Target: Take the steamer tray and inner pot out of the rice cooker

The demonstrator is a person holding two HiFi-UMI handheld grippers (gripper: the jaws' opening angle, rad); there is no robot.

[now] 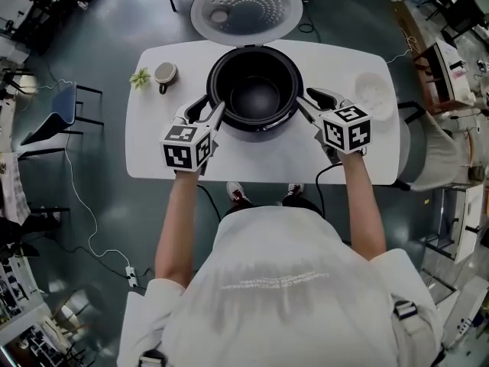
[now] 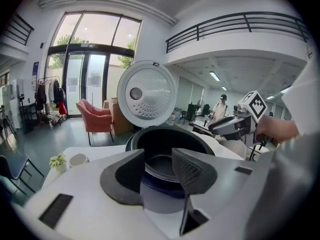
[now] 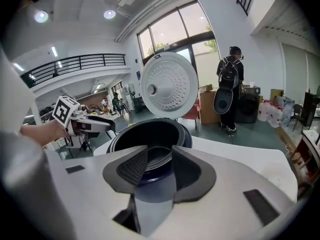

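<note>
Two hand-held grippers are flanking the rice cooker (image 1: 216, 66) from the near side of the white table (image 1: 267, 159).

Left hand-held gripper (image 1: 210, 112) is sitting at the cooker's near-left rim. Its jaws are standing apart with nothing clamped. In the left gripper view (image 2: 159, 159) the gap is framing the cooker's near wall and rim. I can't tell whether the tips are touching the rim.

Right hand-held gripper (image 1: 307, 99) is mirroring it at the near-right rim. Its jaws are also standing apart, gripping nothing, and the right gripper view (image 3: 160, 159) is showing the cooker's front wall between them. Contact is again unclear.

Both are angling down and inward toward the cooker.

Inner pot (image 1: 256, 98) is sitting inside the cooker, dark and looking empty. The lid (image 1: 246, 8) is standing open behind it with its dimpled underside facing the person.

Round white piece (image 1: 374, 92) is lying on the table right of the cooker, well apart from it. It is too washed out to say whether it is the steamer tray.

Cup (image 1: 165, 73) and small plant (image 1: 140, 77) are sitting just beside each other on the table's far-left part, clear of the cooker.
</note>
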